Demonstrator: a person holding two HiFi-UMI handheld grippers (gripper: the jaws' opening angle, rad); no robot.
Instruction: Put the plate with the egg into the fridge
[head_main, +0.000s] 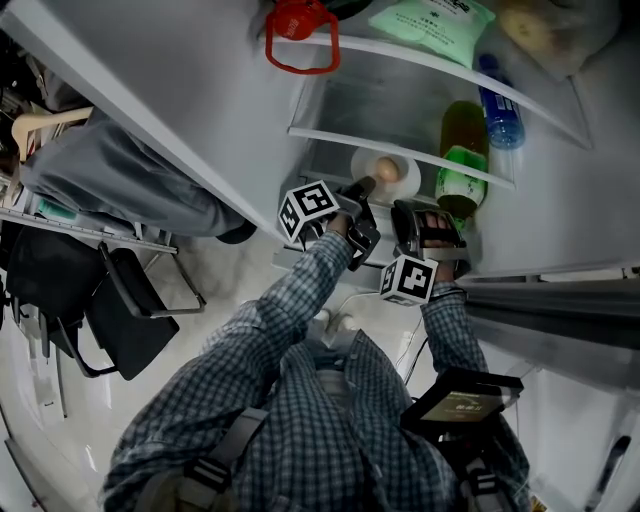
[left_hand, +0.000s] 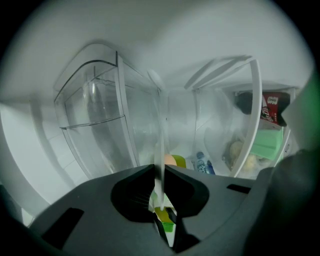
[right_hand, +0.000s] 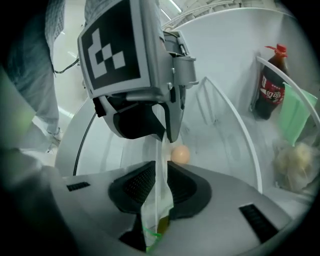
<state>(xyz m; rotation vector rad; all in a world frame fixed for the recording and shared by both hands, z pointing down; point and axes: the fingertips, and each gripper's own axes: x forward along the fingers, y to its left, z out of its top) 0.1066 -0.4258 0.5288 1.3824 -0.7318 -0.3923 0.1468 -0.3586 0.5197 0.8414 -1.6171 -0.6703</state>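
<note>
A white plate (head_main: 403, 160) with a tan egg (head_main: 387, 170) on it sits level at the front of a lower fridge shelf (head_main: 400, 146). My left gripper (head_main: 362, 188) is shut on the plate's near-left rim. My right gripper (head_main: 418, 208) is shut on the near-right rim. In the left gripper view the plate (left_hand: 160, 150) runs edge-on between the jaws of the left gripper (left_hand: 160, 172), with the egg (left_hand: 170, 160) just past them. In the right gripper view the plate (right_hand: 161, 155) is pinched by the right gripper (right_hand: 160, 172); the egg (right_hand: 180, 154) lies beyond, and the left gripper (right_hand: 167, 132) holds the rim above.
A green bottle (head_main: 462, 160) and a blue-capped bottle (head_main: 498, 110) stand right of the plate. A red-handled item (head_main: 300, 35) and a green packet (head_main: 430, 20) lie on the upper shelf. A cola bottle (right_hand: 270, 92) stands deeper inside. The open fridge door (head_main: 150, 90) is at the left.
</note>
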